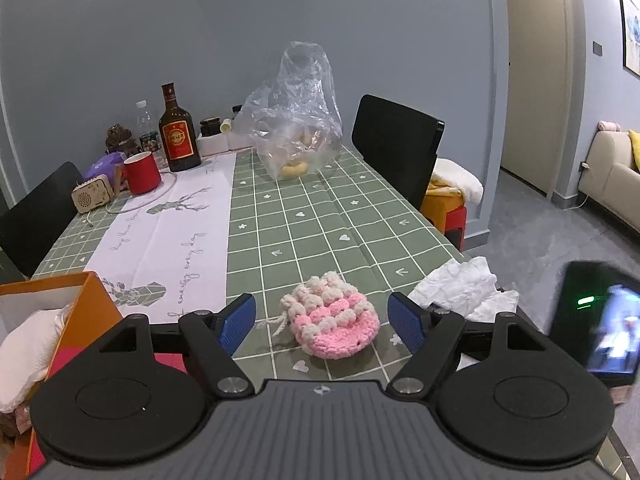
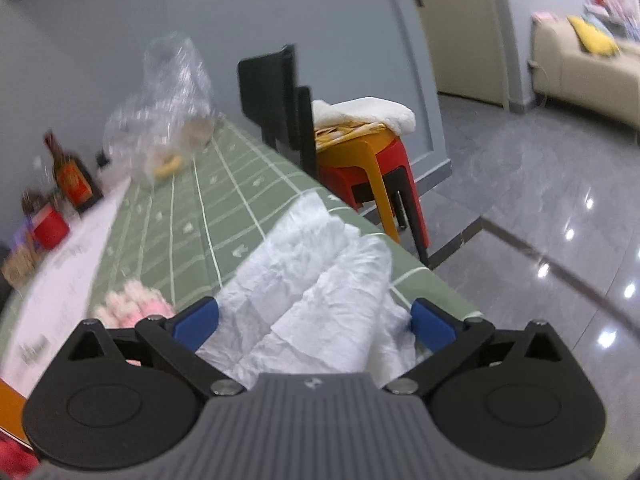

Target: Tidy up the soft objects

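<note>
The green checked worktop (image 1: 320, 216) was seen. Both the left claw (image 1: 322, 320) (around the pink knitted pouch (image 1: 332, 320)) and right claw (image 2: 314, 326) (around white crumpled tissue (image 2: 320, 280)) were released; the edge-hung tissue could be knocked off.
</note>
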A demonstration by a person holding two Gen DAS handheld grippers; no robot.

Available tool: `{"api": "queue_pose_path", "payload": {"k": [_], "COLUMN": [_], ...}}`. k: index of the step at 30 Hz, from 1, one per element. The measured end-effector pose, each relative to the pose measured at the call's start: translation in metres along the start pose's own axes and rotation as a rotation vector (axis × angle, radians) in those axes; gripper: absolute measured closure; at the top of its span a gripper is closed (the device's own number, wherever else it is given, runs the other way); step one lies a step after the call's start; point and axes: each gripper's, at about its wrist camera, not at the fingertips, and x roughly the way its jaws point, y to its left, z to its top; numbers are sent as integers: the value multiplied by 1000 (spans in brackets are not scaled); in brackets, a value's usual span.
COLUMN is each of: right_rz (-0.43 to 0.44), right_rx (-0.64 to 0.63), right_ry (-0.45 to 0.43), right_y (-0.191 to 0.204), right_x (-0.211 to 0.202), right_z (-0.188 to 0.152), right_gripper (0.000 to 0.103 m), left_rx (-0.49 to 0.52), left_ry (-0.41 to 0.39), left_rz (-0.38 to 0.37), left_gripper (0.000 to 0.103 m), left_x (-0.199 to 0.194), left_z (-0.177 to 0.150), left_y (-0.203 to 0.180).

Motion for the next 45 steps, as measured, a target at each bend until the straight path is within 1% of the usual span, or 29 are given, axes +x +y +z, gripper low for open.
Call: {"api": "queue_pose_path", "payload": {"k": [2,3,7,10,12,14,15,16,17,18,19,20,22,23,25,28,30,31,33,35,38,40,41,43,45], "right_rz": [-48,-56,-13,-23,-49,-70,-56,-45,-35,-19,-13,-16,-13,-24,-14,-28,-22,-42,-45,-44,-32,-18,-15,-19,-22], "right_rx": [-82,-103,-78,-85,-139,-180,-180,-200,-221,-230,-236,-244,-251,-259,-251,-233,-212,-208,-199,-200,-181,-161,-159,-168,-174], "right_ry": [-9,-14,-19,-16,-19,-14,-19,-25,-27,-27,-28,-29,-31,-33,-33,-37,-38,-42,-42,-42,-42,-43,-43,-42,-42], "right_y": [11,13,15,21,27,31,30,30,30,28,27,27,24,22,15,7,2,0,-2,-2,-4,-8,-8,-7,-6], "right_x": [6,8,11,12,13,13,11,9,8,8,7,6,4,4,3,4,3,3,2,2,1,1,1,2,2], "right_z": [-4,-6,-4,-3,-7,-9,-9,-9,-9,-9,-10,-10,-10,-9,-8,-5,-3,-3,-3,-3,-2,-2,-2,-2,-2], "right_gripper": [2,2,2,2,3,10,19,26,36,43,46,54,66,74,77,77,78,78,78,78,78,78,78,78,78], "left_rx": [-8,-13,-22,-25,-22,-22,-22,-23,-23,-24,-24,-22,-8,0,0,-9,12,9,-23,-48,-112,-143,-129,-97,-97], "left_ry": [-2,-6,-7,-2,0,5,9,10,8,3,-2,-3,4,6,-4,-25,-19,-27,-50,-39,4,44,58,50,55], "left_rz": [-7,-14,-32,-39,-44,-42,-36,-26,-9,7,20,33,39,41,48,54,60,58,23,-3,4,33,59,115,145], "left_gripper": [15,15,15,15,15,15,15,15,15,15,15,15,15,15,15,15,15,15,13,13,13,13,13,13,13], "left_x": [-2,-4,-6,-6,-5,-2,0,2,4,5,7,9,16,19,24,32,41,45,49,56,74,86,91,96,100], "left_z": [1,2,3,3,3,1,1,0,-1,-2,-3,-5,-8,-10,-13,-20,-25,-28,-32,-32,-31,-31,-31,-31,-30], "left_y": [2,2,5,4,3,1,0,-1,-3,-5,-7,-9,-13,-14,-17,-24,-30,-31,-27,-23,-20,-21,-23,-30,-32]}}
